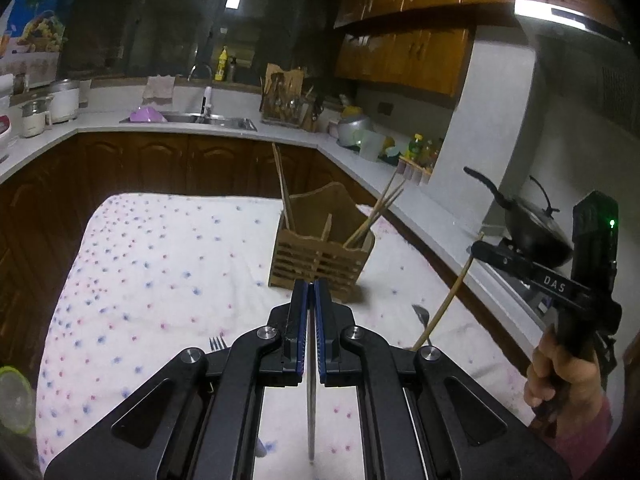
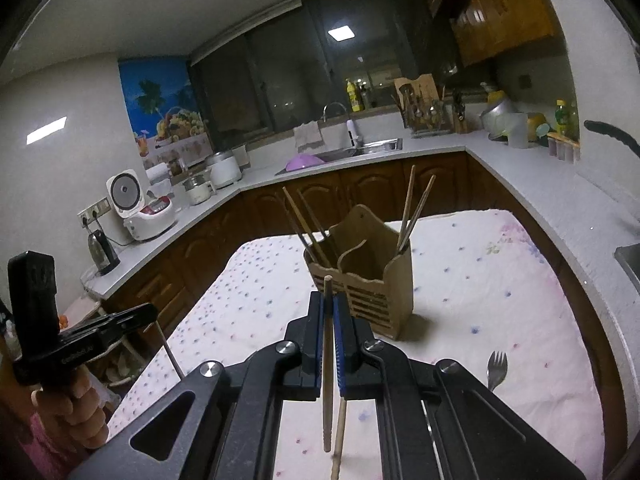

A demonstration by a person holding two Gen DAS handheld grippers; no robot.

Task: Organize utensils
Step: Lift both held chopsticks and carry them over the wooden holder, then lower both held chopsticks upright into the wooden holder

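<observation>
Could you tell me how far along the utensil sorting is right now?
Partly done. Chopsticks already stand in both outer compartments of the wooden holder. In hand: the right gripper is shut on a wooden chopstick, and the left gripper is shut on a thin metal utensil. Left: a fork and another chopstick lie on the floral cloth.

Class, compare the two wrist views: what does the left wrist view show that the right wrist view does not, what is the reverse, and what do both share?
Only the left wrist view shows the left gripper shut on a thin metal utensil, and the black wok.

Only the right wrist view shows the right gripper shut on a wooden chopstick, and the white rice cooker.

Both show the wooden utensil holder on the floral cloth, a fork, and the sink.
</observation>
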